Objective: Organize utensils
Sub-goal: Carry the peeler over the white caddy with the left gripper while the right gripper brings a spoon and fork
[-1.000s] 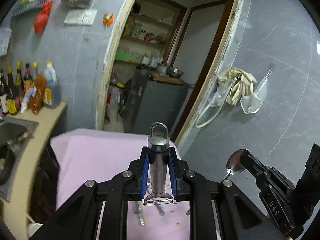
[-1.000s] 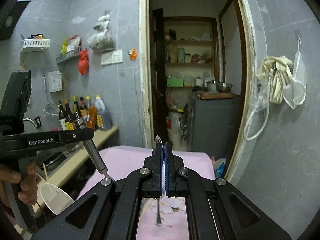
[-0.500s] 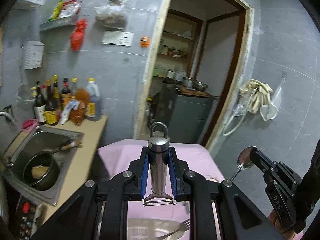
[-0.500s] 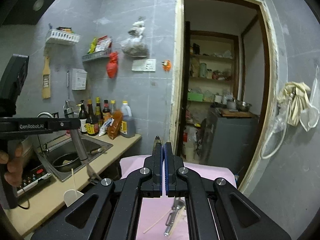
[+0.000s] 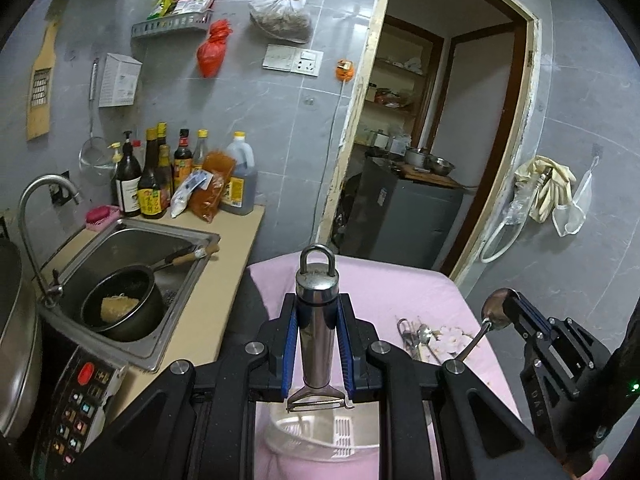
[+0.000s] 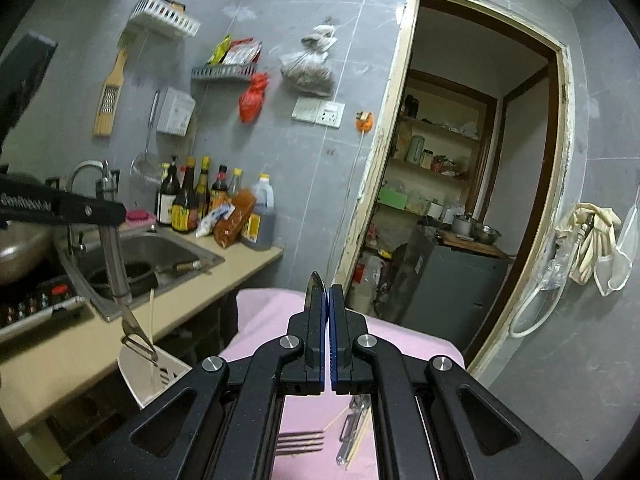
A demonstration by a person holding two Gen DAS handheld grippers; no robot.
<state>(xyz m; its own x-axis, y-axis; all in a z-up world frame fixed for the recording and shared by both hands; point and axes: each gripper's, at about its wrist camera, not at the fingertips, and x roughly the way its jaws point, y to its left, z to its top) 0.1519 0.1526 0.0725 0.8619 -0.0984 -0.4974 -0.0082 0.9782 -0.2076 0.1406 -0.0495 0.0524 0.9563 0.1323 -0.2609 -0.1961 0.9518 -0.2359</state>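
The left tongs squeeze a metal peeler, its blade just over the white holder. The right tongs pinch a spoon, near some loose utensils.

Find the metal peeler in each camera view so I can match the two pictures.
Left wrist view: the peeler stands at bottom centre, clamped upright in the left claw, blade end down above the white utensil holder.
Right wrist view: the peeler hangs at the left edge, blade end down over the same holder.
Shared landmark: the red bag hanging on the grey wall.
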